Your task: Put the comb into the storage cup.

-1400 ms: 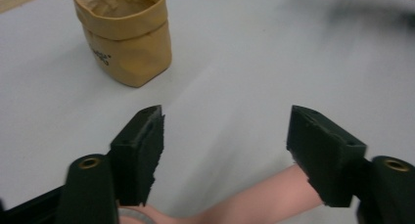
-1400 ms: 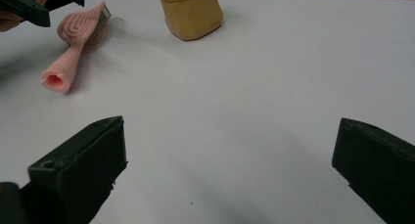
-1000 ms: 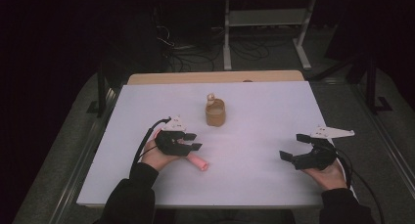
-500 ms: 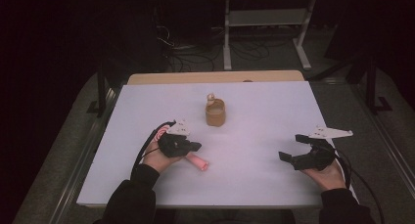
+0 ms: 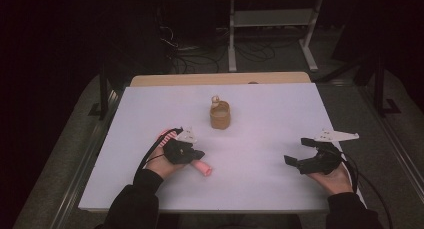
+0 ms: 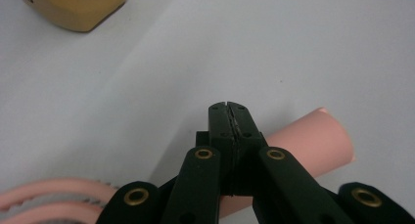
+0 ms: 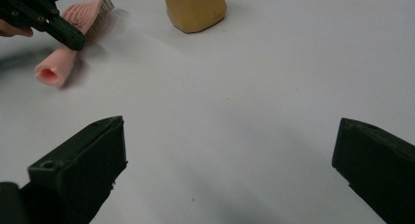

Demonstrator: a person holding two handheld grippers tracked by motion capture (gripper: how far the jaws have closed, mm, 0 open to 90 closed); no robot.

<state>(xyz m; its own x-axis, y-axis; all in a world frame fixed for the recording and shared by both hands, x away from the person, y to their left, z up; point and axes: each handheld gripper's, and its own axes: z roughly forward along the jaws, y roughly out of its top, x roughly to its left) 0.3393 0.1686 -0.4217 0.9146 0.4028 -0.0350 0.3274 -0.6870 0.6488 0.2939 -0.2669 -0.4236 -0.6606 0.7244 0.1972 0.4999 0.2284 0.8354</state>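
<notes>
A pink brush lies on the white table [image 5: 260, 114], its hollow handle [image 5: 202, 168] pointing toward the person. My left gripper [image 5: 199, 153] is low over it. In the left gripper view my left gripper [image 6: 228, 106] has its jaws pressed together, and the handle [image 6: 313, 141] runs underneath them. The right gripper view shows the handle's open end [image 7: 51, 70] and the bristled head [image 7: 90, 13]. My right gripper [image 5: 297, 150] rests at the right of the table, open. Nothing sits between the jaws of my right gripper [image 7: 230, 131].
A tan cup [image 5: 220, 116] stands at mid-table with a small pale item sticking out of its top; it is also in the left gripper view [image 6: 73, 6] and the right gripper view [image 7: 195, 6]. Behind the white sheet is a wooden table edge [image 5: 220, 79].
My left gripper has shifted slightly nearer the person, over the brush handle. The right gripper and the cup have not moved.
</notes>
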